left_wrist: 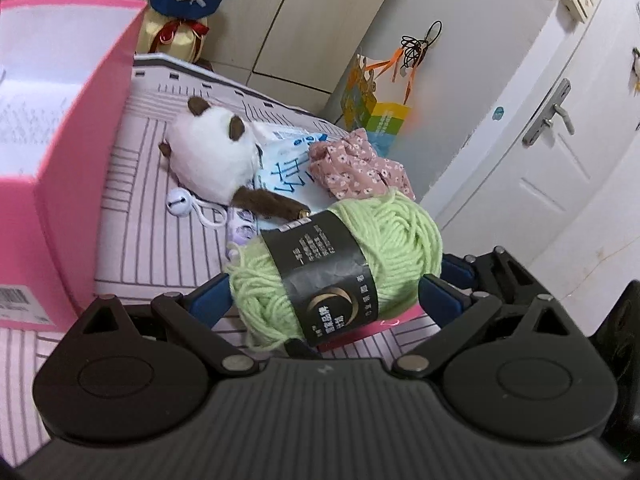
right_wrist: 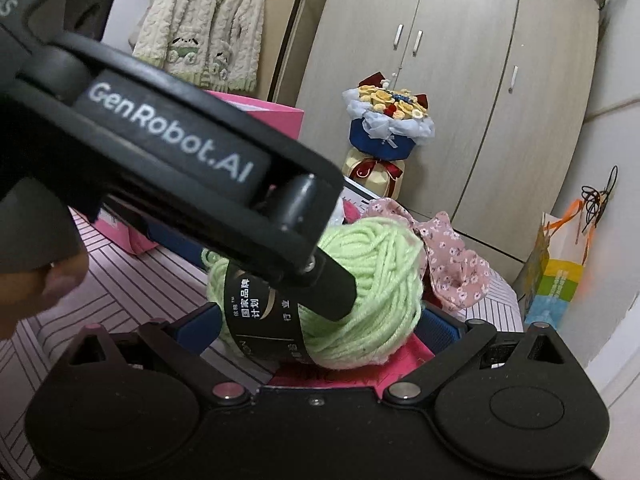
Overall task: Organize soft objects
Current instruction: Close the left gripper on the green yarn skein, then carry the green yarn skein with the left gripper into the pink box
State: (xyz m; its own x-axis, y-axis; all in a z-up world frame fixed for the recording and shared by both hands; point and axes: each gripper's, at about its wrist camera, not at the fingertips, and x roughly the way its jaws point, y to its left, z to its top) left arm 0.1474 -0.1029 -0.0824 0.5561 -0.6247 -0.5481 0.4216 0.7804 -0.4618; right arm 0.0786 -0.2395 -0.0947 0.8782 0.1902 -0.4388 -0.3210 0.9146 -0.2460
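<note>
Yarn [left_wrist: 340,268]: green skein sitting at lower centre of both frames, over the striped bed [left_wrist: 160,240].
Left gripper [left_wrist: 324,292]: fingers pressing the skein's two ends.
Right gripper [right_wrist: 320,328]: fingers flanking the skein; grip unclear.
Behind: plush [left_wrist: 212,160], floral cloth [left_wrist: 356,168], pink box [left_wrist: 80,128] at left.

Beige wardrobe [right_wrist: 460,80], white door [left_wrist: 560,128], pink striped bedcover [left_wrist: 152,200], tiled floor [left_wrist: 600,248].

green yarn skein [left_wrist: 340,264], black label, lying between gripper fingers
</note>
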